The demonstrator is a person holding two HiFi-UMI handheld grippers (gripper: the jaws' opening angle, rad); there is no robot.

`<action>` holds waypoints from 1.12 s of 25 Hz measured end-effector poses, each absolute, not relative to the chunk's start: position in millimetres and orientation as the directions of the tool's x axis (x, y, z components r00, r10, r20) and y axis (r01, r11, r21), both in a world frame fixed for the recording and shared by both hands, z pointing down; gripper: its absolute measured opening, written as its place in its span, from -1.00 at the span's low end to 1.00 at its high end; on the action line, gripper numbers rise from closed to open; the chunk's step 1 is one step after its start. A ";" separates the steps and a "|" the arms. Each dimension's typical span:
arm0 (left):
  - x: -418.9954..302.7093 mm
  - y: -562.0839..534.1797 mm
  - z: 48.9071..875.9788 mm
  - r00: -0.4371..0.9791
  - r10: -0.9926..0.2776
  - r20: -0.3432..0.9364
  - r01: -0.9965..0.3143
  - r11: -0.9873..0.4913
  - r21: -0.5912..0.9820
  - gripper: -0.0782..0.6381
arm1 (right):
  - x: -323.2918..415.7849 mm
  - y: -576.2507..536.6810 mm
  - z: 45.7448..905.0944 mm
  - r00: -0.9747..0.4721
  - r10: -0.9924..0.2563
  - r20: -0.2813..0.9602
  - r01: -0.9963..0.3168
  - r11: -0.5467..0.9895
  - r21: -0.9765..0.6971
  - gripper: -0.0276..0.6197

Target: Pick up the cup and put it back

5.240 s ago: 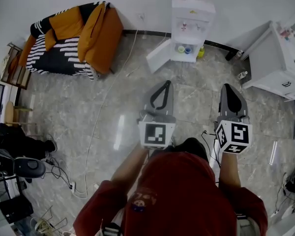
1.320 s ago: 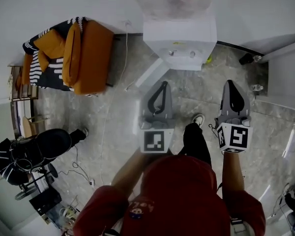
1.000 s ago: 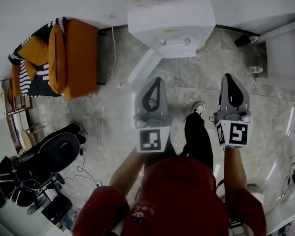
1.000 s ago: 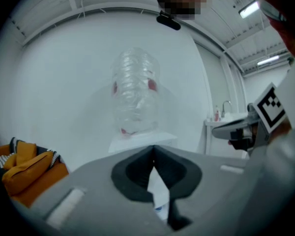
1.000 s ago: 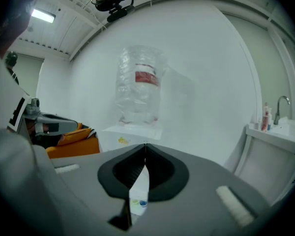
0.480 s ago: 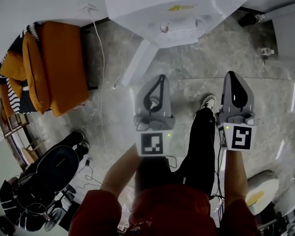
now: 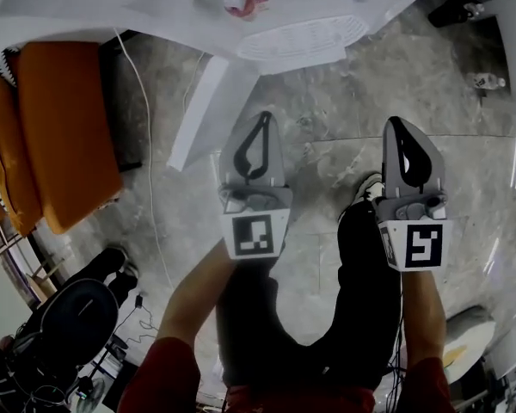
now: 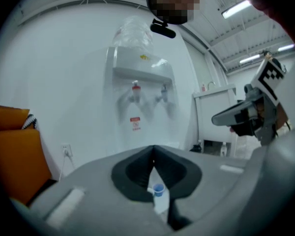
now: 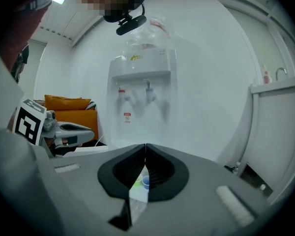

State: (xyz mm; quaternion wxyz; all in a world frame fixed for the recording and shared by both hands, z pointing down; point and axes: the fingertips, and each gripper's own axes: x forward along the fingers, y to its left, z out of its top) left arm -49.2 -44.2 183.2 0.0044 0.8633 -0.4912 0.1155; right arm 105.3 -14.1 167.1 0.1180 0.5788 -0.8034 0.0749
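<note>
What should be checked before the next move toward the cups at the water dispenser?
1. Is the left gripper open for a grasp: not ok, jaws together, nothing between them.
2. Is the right gripper open: not ok, jaws together, empty.
3. Cup in sight: ok, a blue cup shows low ahead at the water dispenser.
4. The cabinet door out of the way: ok, swung open.
5. Which cup is meant: cannot tell, a green cup stands beside the blue one.

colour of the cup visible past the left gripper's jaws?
Blue. The cup shows best in the left gripper view.
</note>
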 end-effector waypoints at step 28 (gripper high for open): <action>-36.9 -120.8 516.7 0.584 -0.803 0.119 -0.798 -0.595 -0.100 -0.79 | 72.7 -114.4 525.9 -0.491 -0.834 0.254 -0.868 0.493 -0.057 -0.91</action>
